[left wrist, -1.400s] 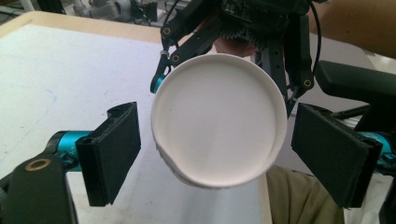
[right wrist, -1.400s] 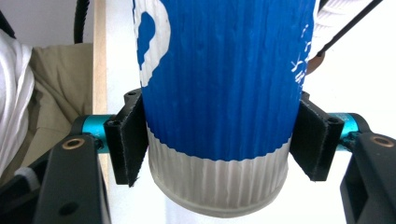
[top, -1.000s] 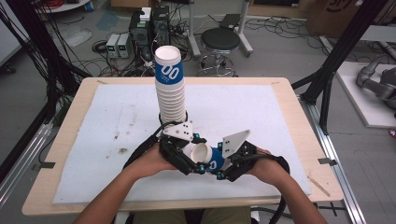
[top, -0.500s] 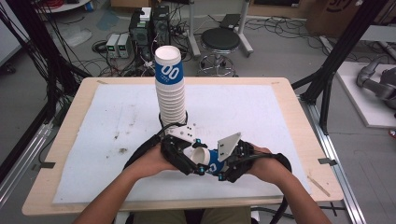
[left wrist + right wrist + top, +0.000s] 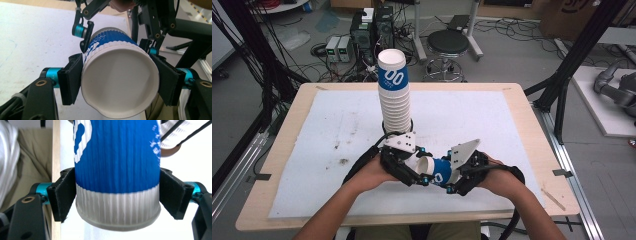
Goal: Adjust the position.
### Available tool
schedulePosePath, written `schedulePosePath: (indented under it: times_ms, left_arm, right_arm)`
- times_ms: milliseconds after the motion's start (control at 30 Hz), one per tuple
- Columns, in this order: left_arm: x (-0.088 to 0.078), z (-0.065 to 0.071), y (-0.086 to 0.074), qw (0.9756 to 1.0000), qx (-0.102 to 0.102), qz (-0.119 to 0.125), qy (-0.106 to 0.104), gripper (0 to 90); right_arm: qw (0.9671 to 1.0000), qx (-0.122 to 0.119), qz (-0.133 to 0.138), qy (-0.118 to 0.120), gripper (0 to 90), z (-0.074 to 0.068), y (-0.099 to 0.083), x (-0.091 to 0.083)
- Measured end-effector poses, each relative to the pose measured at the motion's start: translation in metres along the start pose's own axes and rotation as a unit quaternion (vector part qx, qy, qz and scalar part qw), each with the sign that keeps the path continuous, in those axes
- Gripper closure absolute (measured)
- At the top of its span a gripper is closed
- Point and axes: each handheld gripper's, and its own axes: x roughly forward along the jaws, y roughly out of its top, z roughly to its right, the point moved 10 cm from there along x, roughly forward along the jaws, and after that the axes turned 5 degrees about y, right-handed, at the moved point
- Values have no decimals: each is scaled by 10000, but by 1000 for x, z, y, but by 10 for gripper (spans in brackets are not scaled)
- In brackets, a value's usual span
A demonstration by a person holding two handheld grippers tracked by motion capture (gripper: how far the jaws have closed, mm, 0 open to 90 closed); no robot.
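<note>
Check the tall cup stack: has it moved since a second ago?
No. The cup stack stands at the same spot on the white mat, its top lined up with the same grey boxes on the floor behind.

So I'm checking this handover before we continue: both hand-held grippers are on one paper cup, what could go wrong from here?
1. The left hand-held gripper, whose jaws have just been closing, clamps the paper cup at its open rim; the rim already looks dented and may crush further.
2. The right hand-held gripper grips the base end; pulling apart could tear the cup.
3. The tall cup stack stands close behind; a bump might topple it.

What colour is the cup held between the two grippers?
The cup is ribbed blue with a white base band, clearest in the right gripper view.
</note>
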Motion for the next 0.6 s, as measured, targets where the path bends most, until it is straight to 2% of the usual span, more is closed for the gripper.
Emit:
schedulePosePath:
  times_ms: [100, 233, 467, 600]
  left_arm:
    - [-2, -1, -2, 9999, -35, 135, -1, 298]
    - [-4, -2, -6, 9996, -102, 266, 27, 299]
    - [-8, -5, -10, 9985, -186, 496, 133, 299]
    - [-10, -7, -13, 9979, -204, 587, 202, 298]
  right_arm:
    - [9993, 99, 371, -6, 212, 0, 3, -5]
    - [9964, 152, 832, -54, 212, 0, 8, -14]
    - [9916, 284, 1247, -182, 212, 2, 9, -25]
    - [9866, 464, 1540, -283, 212, 4, 9, -29]
